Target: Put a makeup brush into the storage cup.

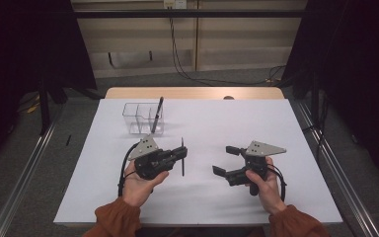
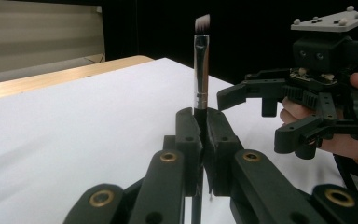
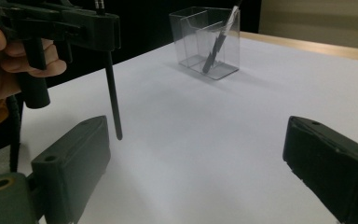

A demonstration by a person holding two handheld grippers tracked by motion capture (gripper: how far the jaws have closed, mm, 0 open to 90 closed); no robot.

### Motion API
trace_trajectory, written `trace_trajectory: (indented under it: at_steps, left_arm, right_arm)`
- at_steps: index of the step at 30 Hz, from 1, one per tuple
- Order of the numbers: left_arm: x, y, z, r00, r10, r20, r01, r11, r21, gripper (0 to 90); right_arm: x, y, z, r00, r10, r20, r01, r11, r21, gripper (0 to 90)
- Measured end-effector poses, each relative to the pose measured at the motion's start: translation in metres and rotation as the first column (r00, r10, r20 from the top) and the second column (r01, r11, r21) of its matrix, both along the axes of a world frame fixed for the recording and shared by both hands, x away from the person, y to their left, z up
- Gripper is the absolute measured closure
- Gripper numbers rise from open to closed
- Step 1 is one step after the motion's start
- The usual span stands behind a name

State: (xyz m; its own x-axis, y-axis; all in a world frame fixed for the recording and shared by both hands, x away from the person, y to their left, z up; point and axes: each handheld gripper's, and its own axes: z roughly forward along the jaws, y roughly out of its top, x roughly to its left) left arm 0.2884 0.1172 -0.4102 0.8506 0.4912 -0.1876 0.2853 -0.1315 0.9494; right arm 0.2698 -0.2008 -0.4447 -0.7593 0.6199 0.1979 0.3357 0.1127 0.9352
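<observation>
While both forearms in rust-orange sleeves come in from the near edge, the scene runs as follows, largest thing first.

Table: the table [image 1: 212,197] has a white top with a wooden strip along its far edge.

Organizer: a clear plastic organizer [image 1: 143,118] with several compartments stands on the far left part of the table, well apart from both hands. One dark brush [image 1: 156,114] leans inside its right-hand compartment, tip up.

Left hand-held gripper: the left hand-held gripper [image 1: 181,153] is held above the table, left of centre, with its jaws pressed together on a makeup brush.

Right hand-held gripper: the right hand-held gripper [image 1: 225,160] is held right of centre, facing the left one. Its jaws stand wide apart with nothing between them.

Makeup brush: the makeup brush [image 2: 201,65] stands upright in the left jaws, gripped just below its silver ferrule. Bristles point up; the thin black handle hangs down, its end just above the table.
</observation>
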Motion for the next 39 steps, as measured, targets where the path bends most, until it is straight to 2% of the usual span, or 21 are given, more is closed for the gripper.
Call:
trace_trajectory:
  at_steps: [2, 5, 8, 13, 16, 21, 29, 33, 39]
  left_arm:
    - [0.000, 0.003, 0.001, 1.0000, 0.009, -0.001, -0.009, 1.0000, -0.004, 85.6]
    - [0.000, 0.010, 0.001, 0.9998, 0.019, 0.002, -0.019, 0.9998, -0.007, 85.6]
    - [0.000, 0.018, 0.000, 0.9993, 0.037, 0.000, -0.037, 0.9993, -0.002, 85.6]
    - [0.002, 0.033, 0.001, 0.9975, 0.071, -0.004, -0.071, 0.9975, -0.003, 85.6]
    - [0.004, 0.041, 0.007, 0.9953, 0.096, 0.002, -0.096, 0.9950, -0.025, 85.6]
    - [0.006, 0.052, 0.017, 0.9922, 0.121, 0.031, -0.120, 0.9924, -0.029, 85.6]
    - [0.011, 0.067, 0.018, 0.9877, 0.154, 0.029, -0.153, 0.9880, -0.020, 85.6]
    - [0.013, 0.073, 0.019, 0.9852, 0.169, 0.026, -0.169, 0.9855, -0.017, 85.6]
    - [0.017, 0.080, 0.023, 0.9824, 0.184, 0.031, -0.184, 0.9828, -0.011, 85.6]
  right_arm:
    - [-0.002, -0.003, 0.000, 0.9999, -0.013, 0.006, 0.013, 1.000, 0.005, 6.3]
    - [-0.004, -0.007, 0.000, 0.9980, -0.048, 0.042, 0.048, 0.999, -0.003, 5.8]
    - [-0.007, -0.012, -0.001, 0.9974, -0.062, 0.037, 0.062, 0.998, -0.003, 4.4]
    - [-0.010, -0.020, -0.001, 0.9940, -0.095, 0.055, 0.096, 0.995, -0.019, 3.4]
    - [-0.013, -0.026, -0.003, 0.9923, -0.111, 0.055, 0.113, 0.993, -0.030, 3.3]
    - [-0.017, -0.034, -0.004, 0.9898, -0.129, 0.060, 0.131, 0.991, -0.019, 3.2]
    - [-0.022, -0.047, -0.004, 0.9751, -0.208, 0.078, 0.211, 0.977, -0.032, 2.6]
    - [-0.026, -0.053, -0.007, 0.9683, -0.231, 0.096, 0.234, 0.972, -0.021, 2.4]
    - [-0.033, -0.064, -0.010, 0.9602, -0.263, 0.095, 0.264, 0.965, 0.001, 1.7]
